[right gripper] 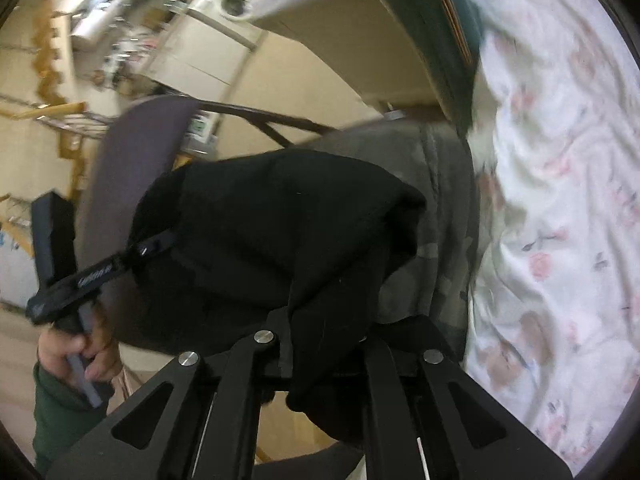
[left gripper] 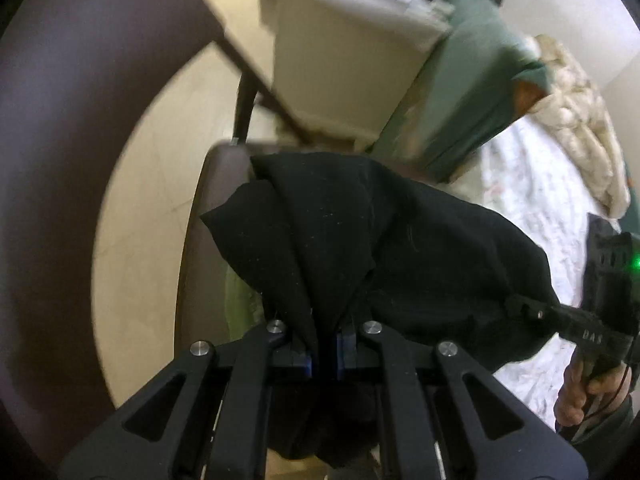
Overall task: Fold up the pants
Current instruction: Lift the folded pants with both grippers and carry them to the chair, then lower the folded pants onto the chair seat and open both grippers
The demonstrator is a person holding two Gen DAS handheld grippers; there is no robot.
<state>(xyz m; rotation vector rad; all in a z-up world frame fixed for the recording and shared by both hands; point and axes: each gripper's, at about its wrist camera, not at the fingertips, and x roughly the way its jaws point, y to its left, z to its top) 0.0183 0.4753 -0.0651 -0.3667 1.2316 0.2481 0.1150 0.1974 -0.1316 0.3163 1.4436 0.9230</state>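
A bed (right gripper: 560, 208) with a flowered white sheet lies at the right, with a brown chair (left gripper: 60, 160) to the left of it. The black pants (left gripper: 360, 232) hang bunched in the air between the two claws, over a camouflage garment (right gripper: 440, 208) at the bed's edge. The left claw (left gripper: 325, 354) is clamped on a pinch of the pants; the right claw (right gripper: 320, 344) also has cloth between its fingers, but whether it presses I cannot tell.

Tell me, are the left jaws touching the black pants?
Touching. The left wrist view shows the left gripper with its jaws closed on a fold of the black pants; the cloth runs straight down between the blue pads.
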